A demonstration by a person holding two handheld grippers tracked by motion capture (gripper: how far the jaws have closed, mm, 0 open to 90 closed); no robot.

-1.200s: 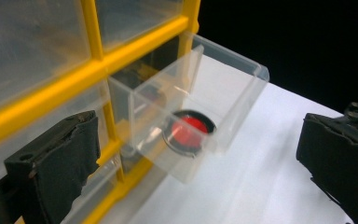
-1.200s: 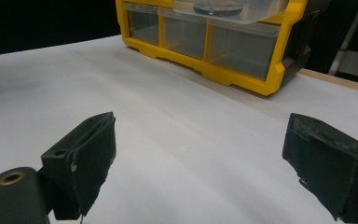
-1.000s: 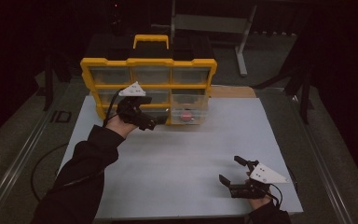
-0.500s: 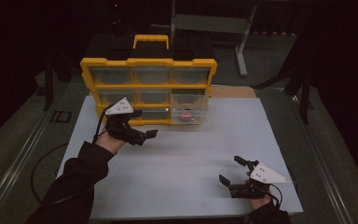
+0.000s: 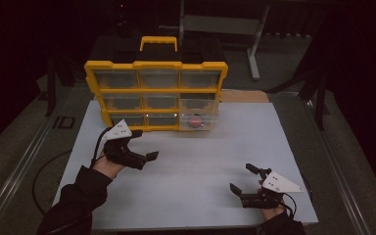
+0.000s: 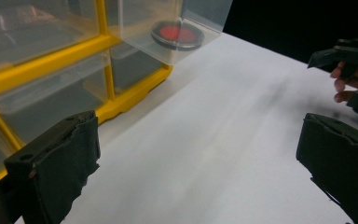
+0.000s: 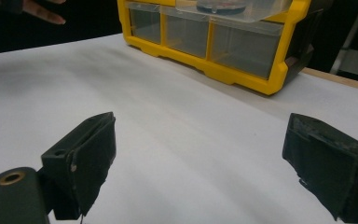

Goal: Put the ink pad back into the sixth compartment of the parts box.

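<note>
While the pulled-out drawer (image 5: 199,113) holds a red disc (image 5: 195,122), both hand-held grippers, left (image 5: 144,145), right (image 5: 242,179), released, empty.

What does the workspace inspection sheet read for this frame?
Surface: white board, bare in front of the organizer.
Job's things: yellow organizer upright at the back; bottom-right drawer pulled out, red disc inside.
Clutter: nothing seen.
Grippers: left gripper open, empty, near the organizer; right gripper open, empty, at the near edge.
Cables: black cable trailing off the left side.
Surroundings: dark; metal stand behind.
</note>
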